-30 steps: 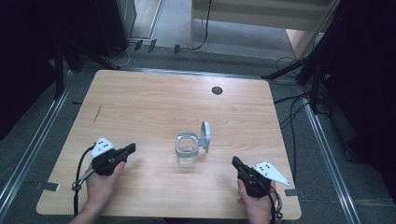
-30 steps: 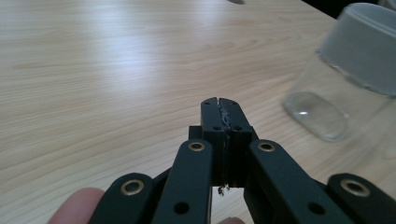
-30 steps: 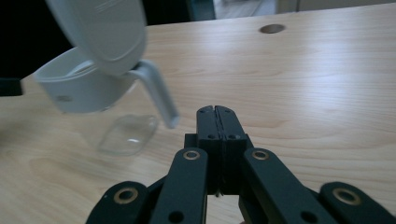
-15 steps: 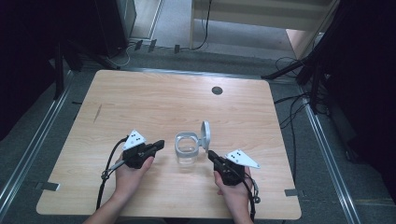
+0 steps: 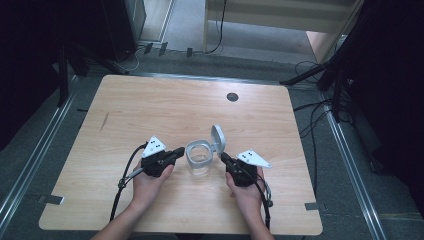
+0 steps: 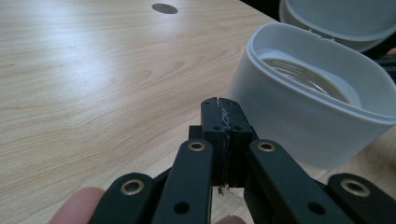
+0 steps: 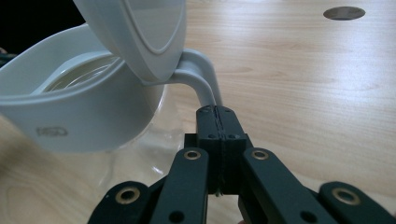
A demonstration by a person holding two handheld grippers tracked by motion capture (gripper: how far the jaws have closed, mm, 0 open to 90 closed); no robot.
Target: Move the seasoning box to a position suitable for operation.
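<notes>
Two tools flank an open jar at desk centre.

The jar (image 5: pixel 199 159) stands near the front of the desk (image 5: pixel 150 107), lid (image 5: pixel 218 139) hinged up at its 2 o'clock. Left tool (image 5: pixel 175 153), jaws shut and empty, sits at its 9 o'clock; right tool (image 5: pixel 223 158), also shut and empty, at 3 o'clock, just beside the hinge (image 7: pixel 201 79). Both look about equally near.

One jar (image 5: pixel 199 159), one lid (image 5: pixel 217 139), two claws, one table (image 5: pixel 150 105).

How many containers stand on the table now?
1: a clear jar with a white collar and open hinged lid, near the table's front middle, between the left gripper and right gripper.
</notes>
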